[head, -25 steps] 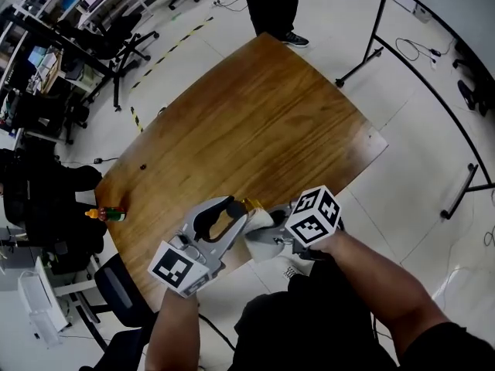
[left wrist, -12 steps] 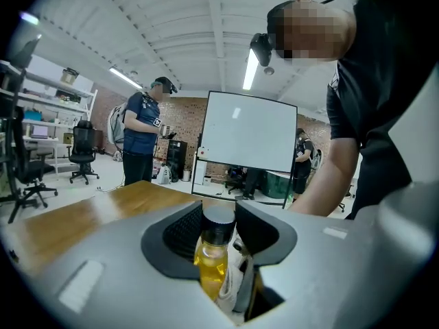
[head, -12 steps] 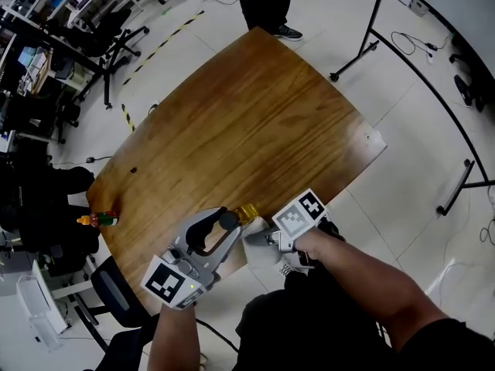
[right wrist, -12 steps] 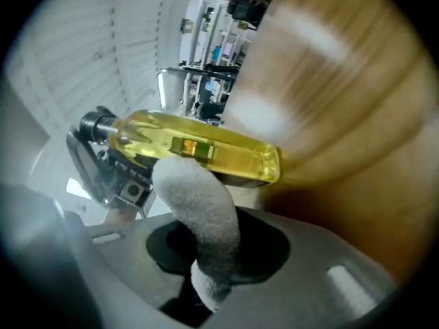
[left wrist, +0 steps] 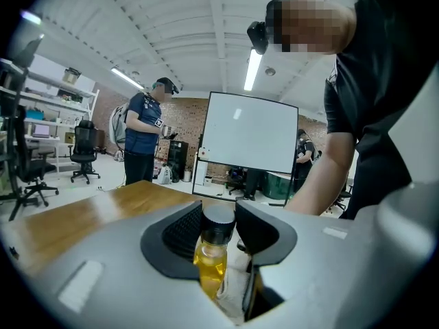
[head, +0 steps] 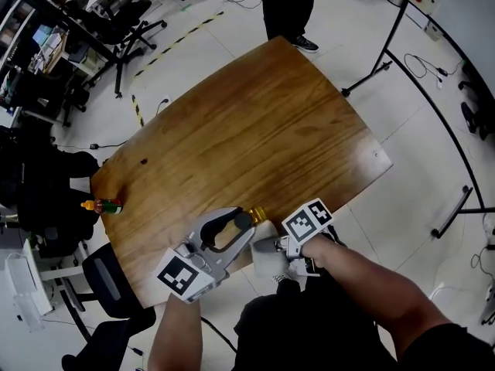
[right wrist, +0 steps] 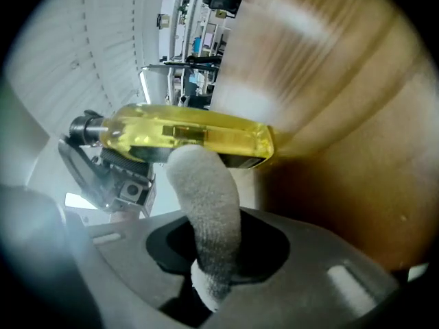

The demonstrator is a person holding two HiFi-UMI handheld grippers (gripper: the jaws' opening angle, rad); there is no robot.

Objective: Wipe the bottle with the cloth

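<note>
left gripper (head: 244,222) clamped on the yellow-liquid bottle (right wrist: 185,134) right by its black cap (left wrist: 219,216), lower middle of the head view at the table (head: 255,122) edge, right gripper (right wrist: 216,245) pinching grey cloth (right wrist: 206,190), tip touching bottle's side

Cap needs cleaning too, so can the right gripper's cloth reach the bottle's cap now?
Probably not: the left gripper holds the bottle by its cap, covering it; the cloth meets only the side.

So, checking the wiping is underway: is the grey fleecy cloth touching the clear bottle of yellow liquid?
Touching. In the right gripper view the tip of the grey fleecy cloth presses on the clear yellow-filled bottle, no gap.
</note>
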